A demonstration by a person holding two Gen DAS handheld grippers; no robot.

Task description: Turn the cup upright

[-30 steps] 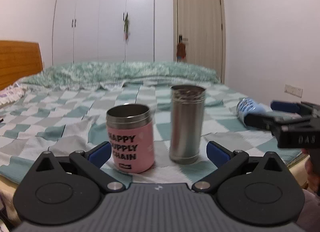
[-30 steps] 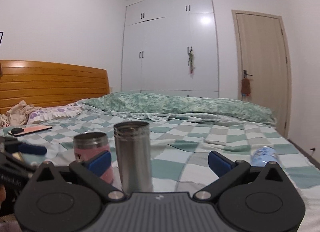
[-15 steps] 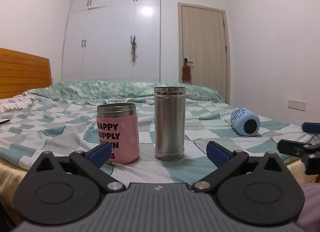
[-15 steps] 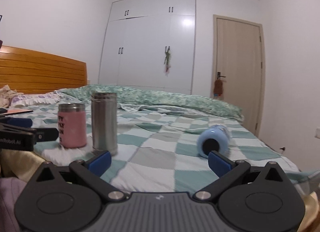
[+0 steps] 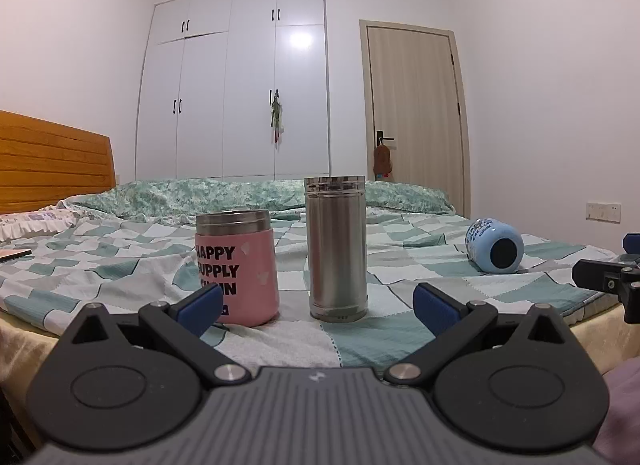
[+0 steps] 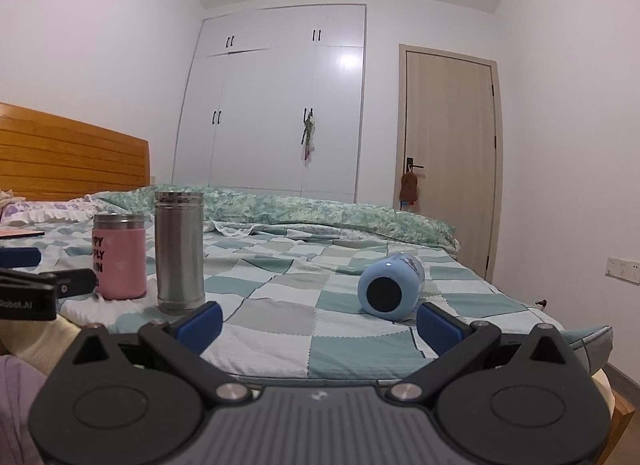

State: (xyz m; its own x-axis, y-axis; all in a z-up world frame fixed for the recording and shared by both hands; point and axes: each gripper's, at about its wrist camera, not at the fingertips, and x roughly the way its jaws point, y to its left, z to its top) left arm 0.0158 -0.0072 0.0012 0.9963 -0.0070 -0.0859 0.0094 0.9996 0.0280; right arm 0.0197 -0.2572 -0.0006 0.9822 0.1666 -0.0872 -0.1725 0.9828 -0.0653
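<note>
A light blue cup (image 6: 390, 287) lies on its side on the checked bedspread (image 6: 276, 317), its dark base toward me; it also shows in the left wrist view (image 5: 495, 251) at the right. My right gripper (image 6: 318, 323) is open and empty, low at the bed's near edge, with the cup just beyond its right finger. My left gripper (image 5: 318, 305) is open and empty in front of a pink cup (image 5: 237, 267) and a steel tumbler (image 5: 337, 247), both upright. These two also show in the right wrist view, pink cup (image 6: 120, 257) and tumbler (image 6: 180, 252).
A wooden headboard (image 5: 52, 167) and pillows are at the left. A folded green quilt (image 6: 320, 211) lies across the far side of the bed. White wardrobes (image 5: 236, 93) and a door (image 5: 414, 117) stand behind. A wall socket (image 5: 603, 212) is at the right.
Both grippers have dropped lower and pulled back toward the bed's near edge. The right gripper has swung right, bringing the blue cup close in front of it. The cups have not moved.
</note>
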